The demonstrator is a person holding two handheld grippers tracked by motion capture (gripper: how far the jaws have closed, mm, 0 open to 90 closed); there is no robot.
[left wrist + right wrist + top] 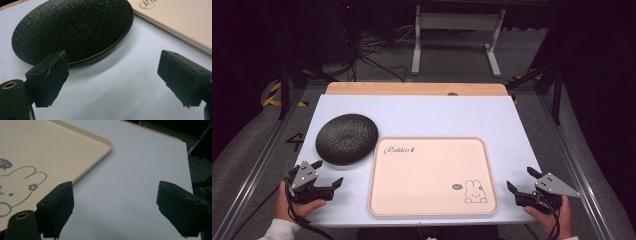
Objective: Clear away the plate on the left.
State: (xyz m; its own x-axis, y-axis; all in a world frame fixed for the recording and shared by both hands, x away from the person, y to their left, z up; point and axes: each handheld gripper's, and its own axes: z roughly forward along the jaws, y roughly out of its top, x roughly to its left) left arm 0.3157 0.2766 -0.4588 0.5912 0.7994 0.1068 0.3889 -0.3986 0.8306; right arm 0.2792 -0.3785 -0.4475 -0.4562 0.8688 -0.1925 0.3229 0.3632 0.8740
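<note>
A round black textured plate (pixel 346 138) lies on the white table at the left. Beside it sits a pale pink tray (pixel 433 176) printed with a rabbit (pixel 475 192). My left gripper (pixel 328 173) rests at the front left, open and holding nothing, just short of the black plate (pixel 72 28). In the left gripper view (pixel 115 77) the tray's corner (pixel 180 22) is at the upper right. At the front right my right gripper (pixel 522 180) is open and holds nothing, just right of the tray. In the right gripper view (pixel 115 207) the tray (pixel 50 155) lies to the left.
The white table surface (pixel 437 117) has a wooden strip (pixel 412 89) along its far edge. Beyond it stand a white metal frame (pixel 457 35), cables on the grey floor and dark stands at both sides. Metal rails run along the table's left and right.
</note>
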